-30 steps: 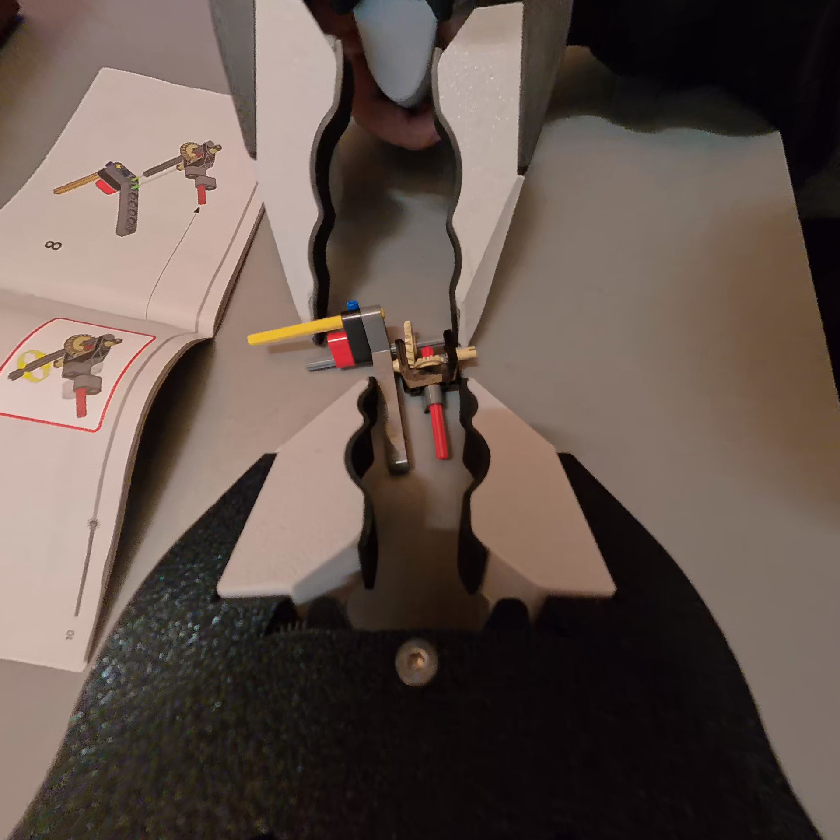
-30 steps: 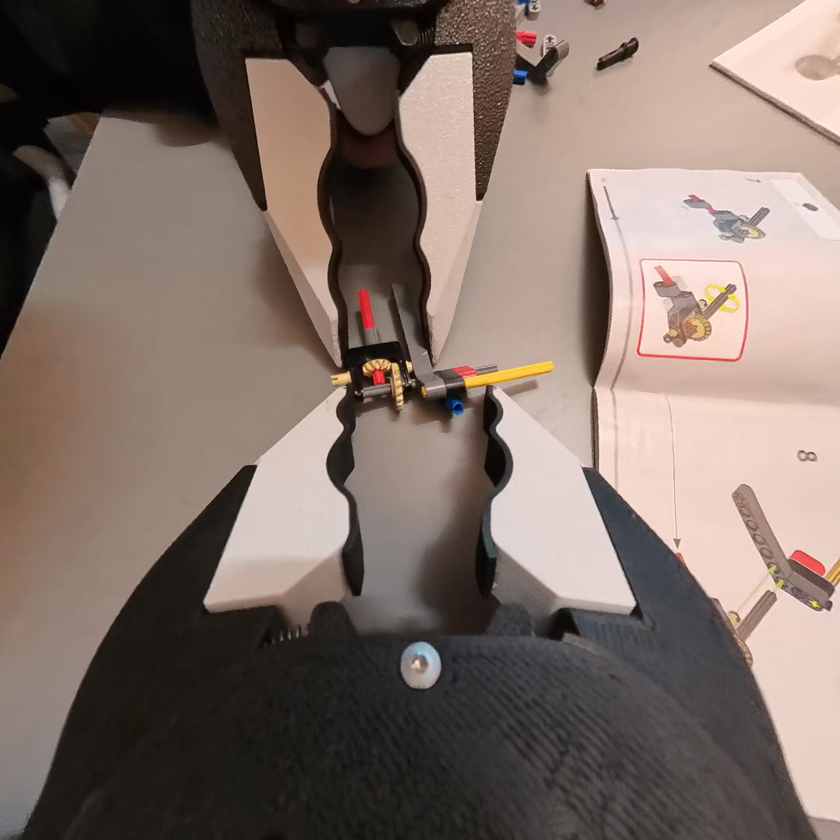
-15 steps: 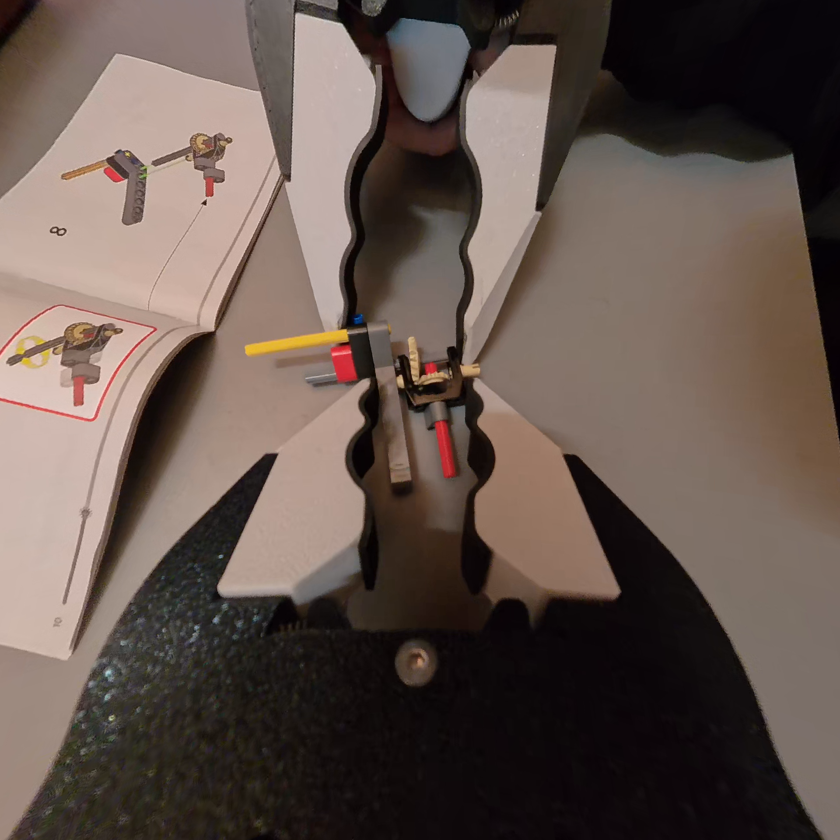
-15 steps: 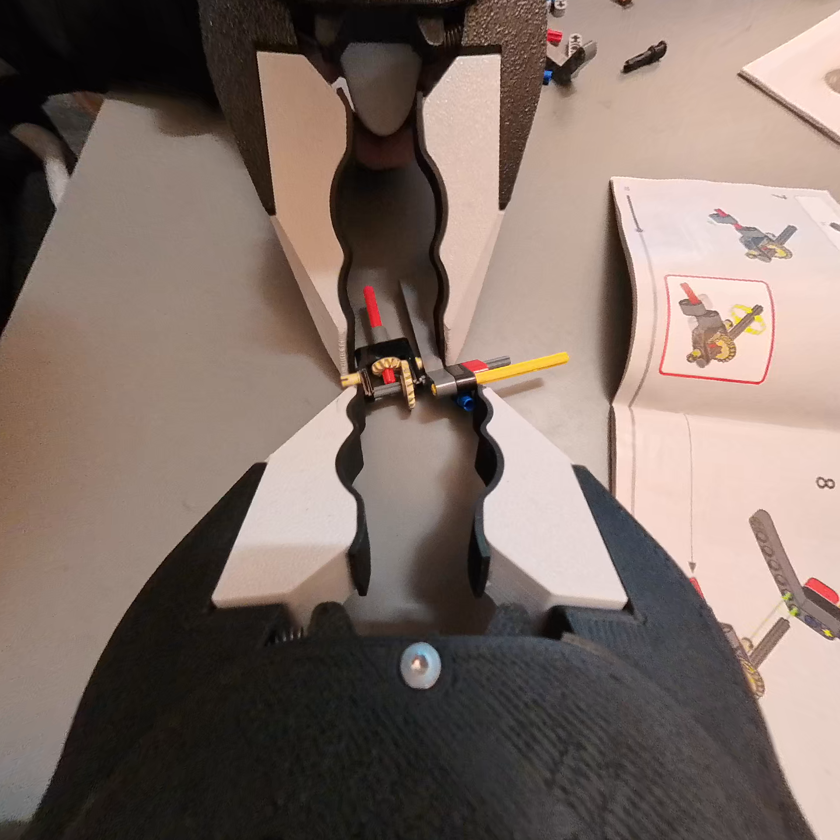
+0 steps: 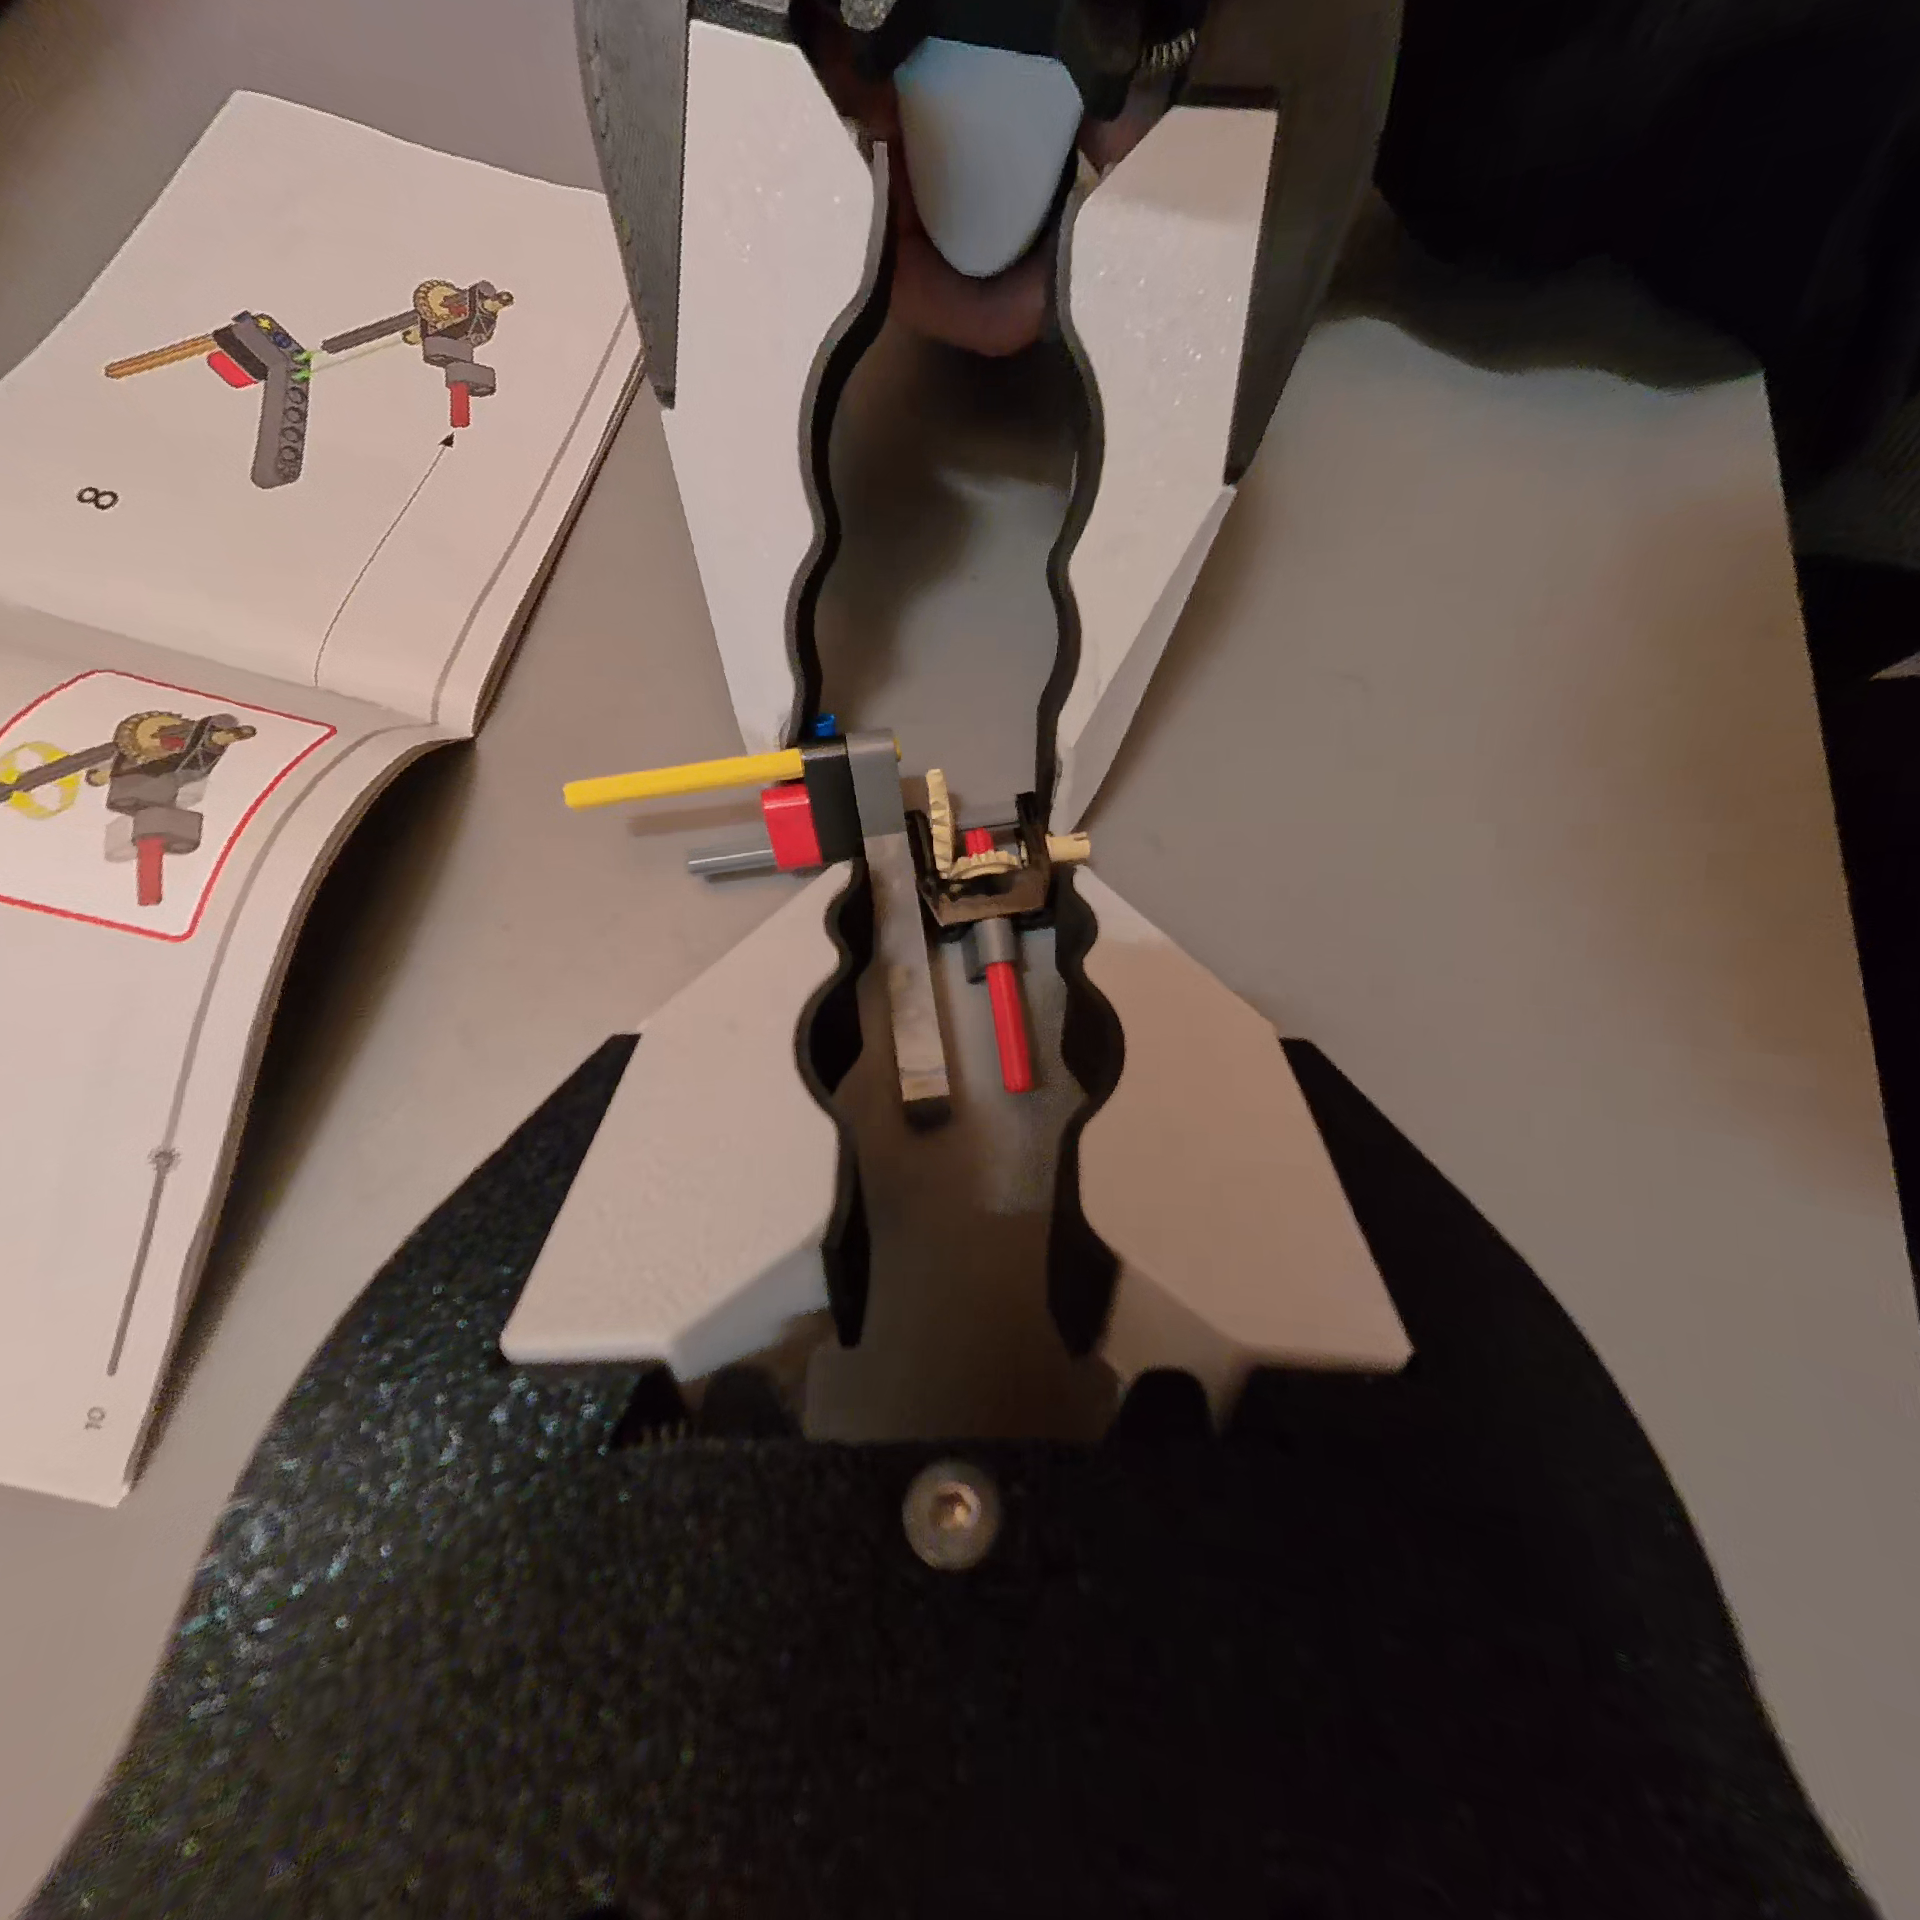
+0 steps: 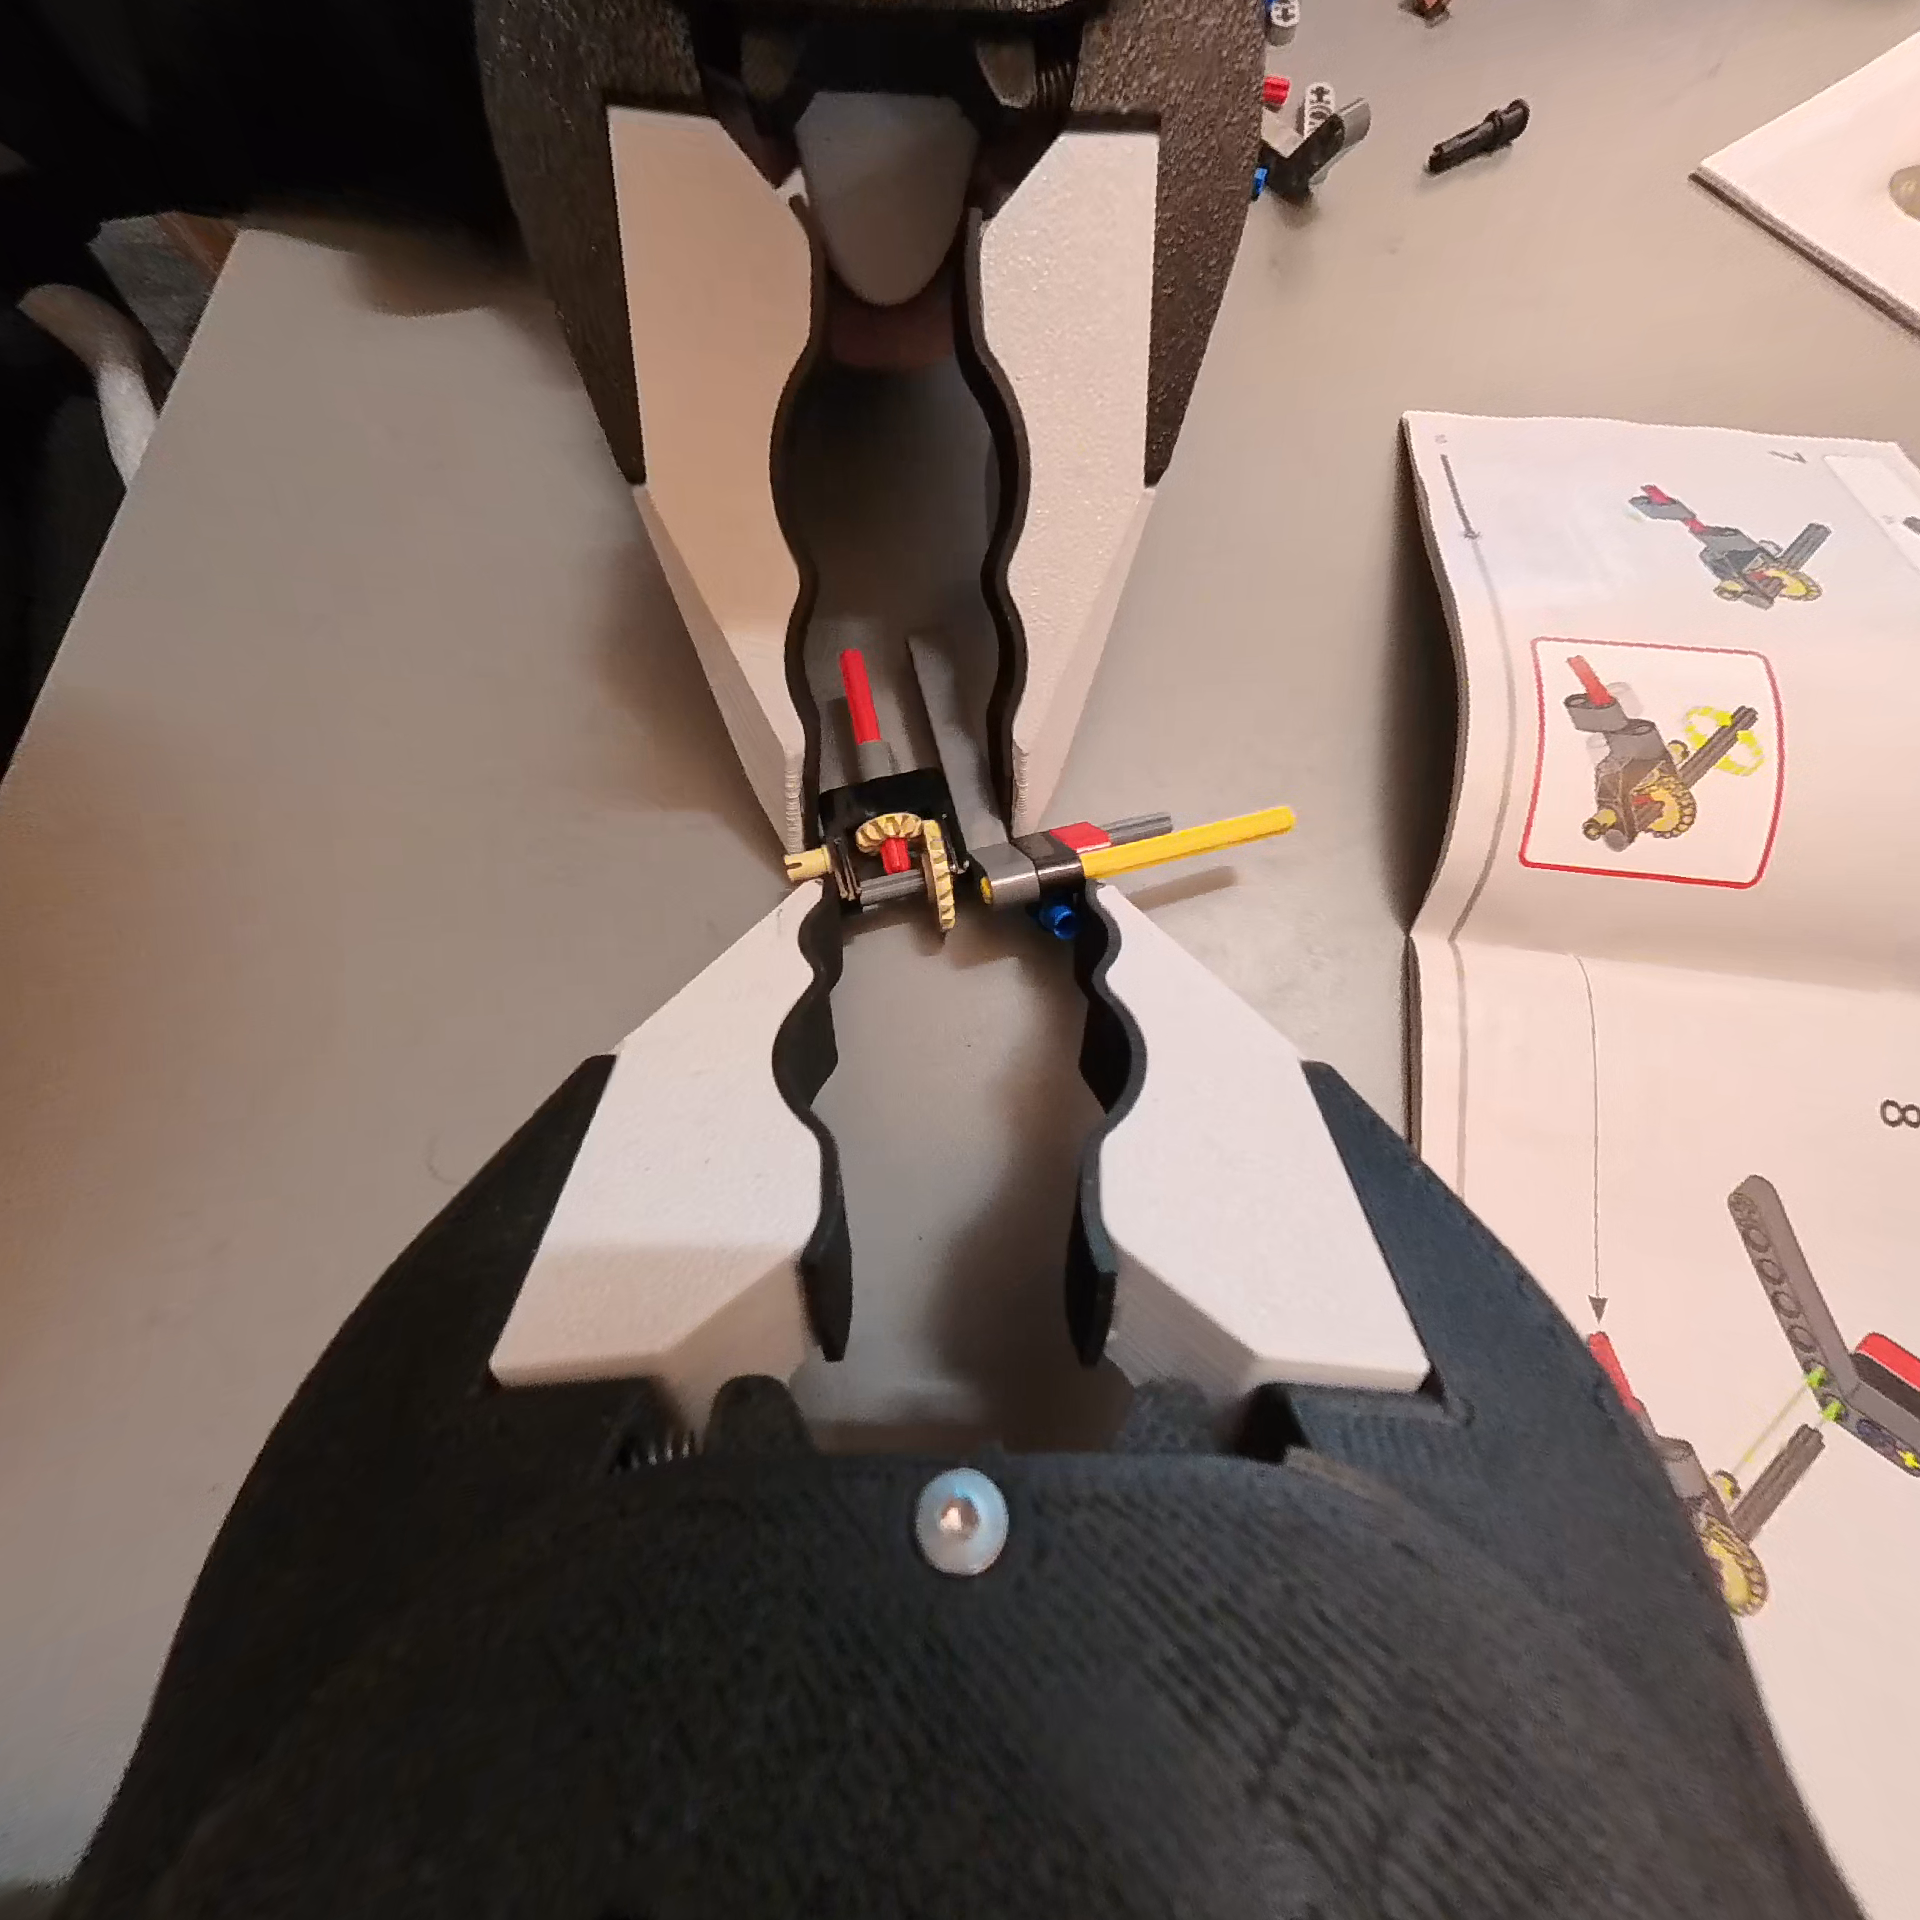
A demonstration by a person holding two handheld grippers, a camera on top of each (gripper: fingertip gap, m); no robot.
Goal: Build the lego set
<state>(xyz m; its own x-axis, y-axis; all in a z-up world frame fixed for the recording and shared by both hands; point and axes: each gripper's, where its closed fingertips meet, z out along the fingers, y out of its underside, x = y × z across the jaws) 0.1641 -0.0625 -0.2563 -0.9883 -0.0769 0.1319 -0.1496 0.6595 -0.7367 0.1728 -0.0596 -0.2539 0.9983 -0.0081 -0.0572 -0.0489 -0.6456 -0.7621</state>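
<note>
Loose parts [image 6: 1311, 130] appear only in right view; left gripper [image 5: 951, 883] and right gripper [image 6: 945, 914] both clamp the lego assembly [image 5: 894, 831].

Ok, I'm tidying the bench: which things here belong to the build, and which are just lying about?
In use: lego assembly, left gripper, right gripper, open instruction booklet.
Lying about: loose pieces, black pin, white sheet.

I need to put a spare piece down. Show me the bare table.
Free: the grey table on the grippers' side away from the booklet, out to its edge. Crowded: the middle, where left gripper and right gripper meet around the lego assembly; the booklet side; loose parts past the booklet.
</note>
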